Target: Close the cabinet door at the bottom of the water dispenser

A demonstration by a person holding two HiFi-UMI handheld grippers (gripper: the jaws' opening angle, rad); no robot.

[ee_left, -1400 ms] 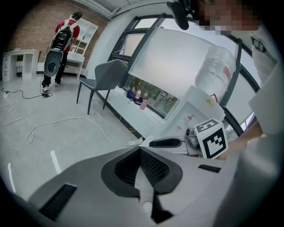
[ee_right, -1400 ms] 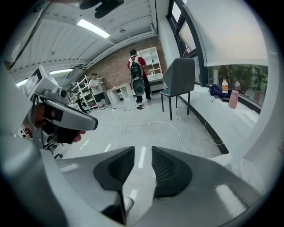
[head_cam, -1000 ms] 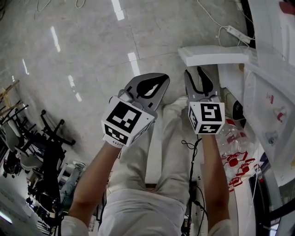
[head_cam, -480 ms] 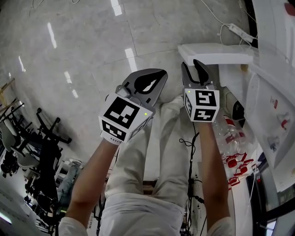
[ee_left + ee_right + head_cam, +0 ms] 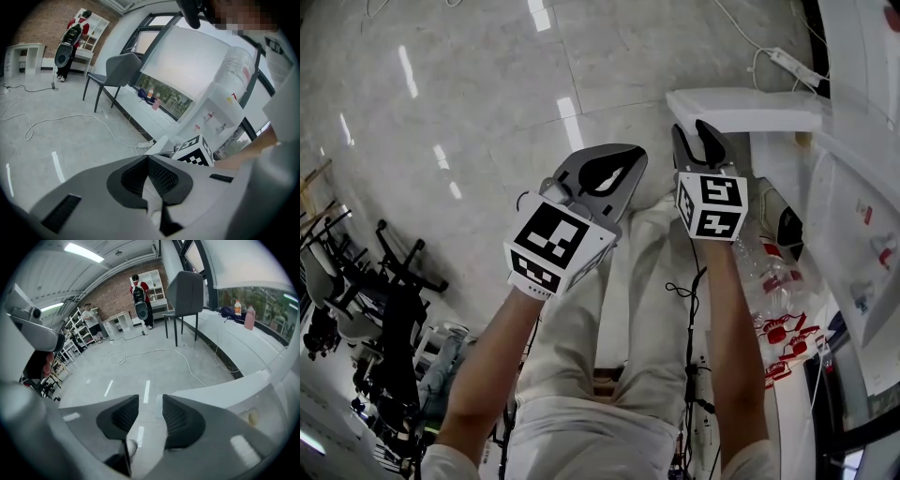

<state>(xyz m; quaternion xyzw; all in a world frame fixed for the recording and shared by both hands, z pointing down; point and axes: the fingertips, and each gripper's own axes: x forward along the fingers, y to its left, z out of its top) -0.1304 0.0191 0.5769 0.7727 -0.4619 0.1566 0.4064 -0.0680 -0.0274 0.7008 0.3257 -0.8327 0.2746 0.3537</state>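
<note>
The white cabinet door (image 5: 741, 110) stands swung open from the foot of the water dispenser (image 5: 853, 178), and its top edge juts left over the floor. My right gripper (image 5: 694, 134) is open and empty, its tips just below the door's free end. In the right gripper view the right gripper (image 5: 150, 401) shows a clear gap, with the cabinet door (image 5: 225, 387) close on the right. My left gripper (image 5: 628, 161) is shut on nothing, left of the door and apart from it. The left gripper (image 5: 147, 158) has its pads touching; beyond stands the water dispenser (image 5: 218, 105) with its bottle (image 5: 236, 63).
A power strip (image 5: 787, 66) and its cable lie on the glossy floor behind the door. Plastic bottles (image 5: 769, 272) sit by the dispenser's base. Office chairs (image 5: 384, 281) crowd the left. A grey chair (image 5: 185, 289) and people (image 5: 139, 294) are farther off.
My right gripper has drawn nearer to the door's free end. The left gripper has hardly shifted. Both keep the same jaw state.
</note>
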